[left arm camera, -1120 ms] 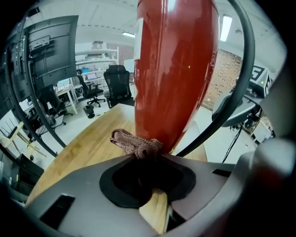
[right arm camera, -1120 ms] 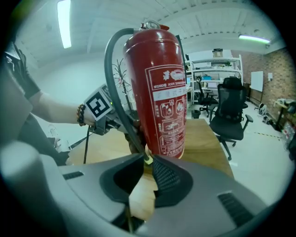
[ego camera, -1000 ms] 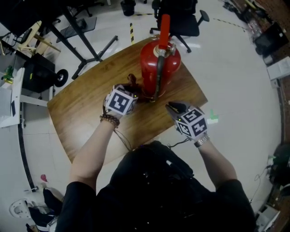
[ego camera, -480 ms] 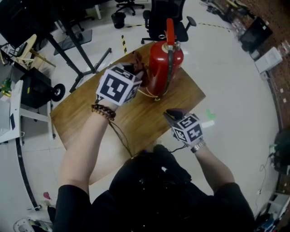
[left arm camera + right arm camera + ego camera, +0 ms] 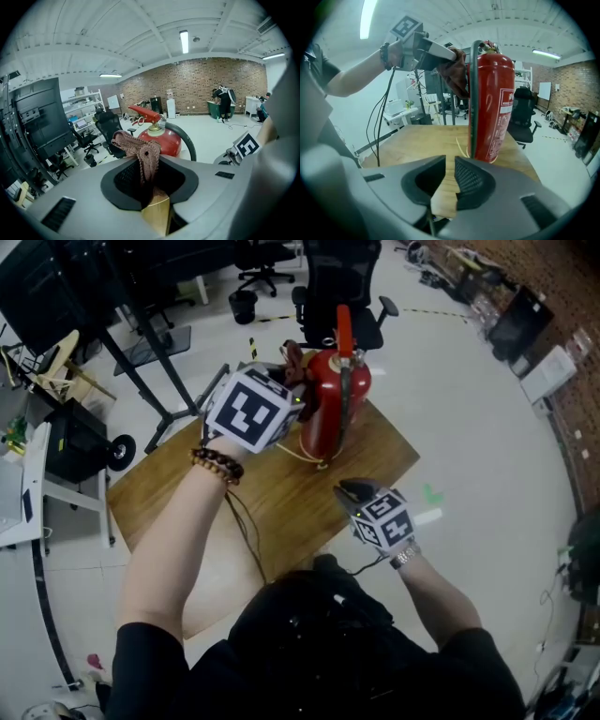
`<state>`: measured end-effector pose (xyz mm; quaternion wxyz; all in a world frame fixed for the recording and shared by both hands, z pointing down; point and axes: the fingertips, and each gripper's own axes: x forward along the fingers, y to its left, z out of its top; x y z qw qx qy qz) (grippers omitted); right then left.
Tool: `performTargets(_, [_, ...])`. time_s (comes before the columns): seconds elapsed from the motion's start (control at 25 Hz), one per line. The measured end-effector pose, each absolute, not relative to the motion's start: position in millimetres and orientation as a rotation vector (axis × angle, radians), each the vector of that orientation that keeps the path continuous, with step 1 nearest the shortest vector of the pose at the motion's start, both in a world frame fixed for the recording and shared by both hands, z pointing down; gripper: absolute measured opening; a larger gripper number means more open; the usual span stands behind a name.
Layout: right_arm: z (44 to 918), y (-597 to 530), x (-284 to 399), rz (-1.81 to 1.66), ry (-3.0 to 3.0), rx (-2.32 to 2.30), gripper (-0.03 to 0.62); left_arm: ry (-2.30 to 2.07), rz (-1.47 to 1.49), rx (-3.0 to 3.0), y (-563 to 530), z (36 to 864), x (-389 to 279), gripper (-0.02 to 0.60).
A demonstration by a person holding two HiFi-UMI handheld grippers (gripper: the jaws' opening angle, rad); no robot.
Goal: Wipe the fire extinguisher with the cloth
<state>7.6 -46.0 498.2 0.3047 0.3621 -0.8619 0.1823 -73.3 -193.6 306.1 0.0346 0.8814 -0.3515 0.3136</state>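
brown cloth (image 5: 143,154) is pinched in the left gripper (image 5: 149,187), raised beside the neck of the fire extinguisher (image 5: 164,143) just ahead; contact unconfirmed. right gripper (image 5: 449,180) is closed and empty, with the extinguisher upright just beyond it. judged: wiping barely begun, body outstanding.

Open-plan lab or workshop, long brick wall (image 5: 206,79), bare ceiling with strip lights (image 5: 184,41), pale floor (image 5: 469,381), black office chairs (image 5: 326,277), large dark screens (image 5: 35,117), stocked shelves (image 5: 86,101), wooden table (image 5: 155,488).
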Motion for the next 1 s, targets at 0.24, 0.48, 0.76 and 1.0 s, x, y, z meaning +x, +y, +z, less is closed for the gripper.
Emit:
performTargets(0.24, [497.6, -73.4, 24.4, 0.482, -2.301, 0.943, 0.064, -1.081, 0.893, 2.683, -216.0, 314.3, -57.0, 0.084])
performTargets(0.48, [508.4, -89.8, 31.9, 0.512, -2.294, 0.897, 0.064, -1.152, 0.910, 2.611, -231.9, 330.0, -70.3, 0.084])
performTargets(0.76, [517.9, -100.8, 33.7, 0.537, -2.296, 0.856, 0.064, -1.119, 0.937, 2.563, -239.8, 359.8, -71.9, 0.083])
performTargets(1.0, [524.6, -107.4, 43.4, 0.553, -2.280, 0.862, 0.064, -1.069, 0.873, 2.556, -247.9, 378.1, -67.3, 0.083])
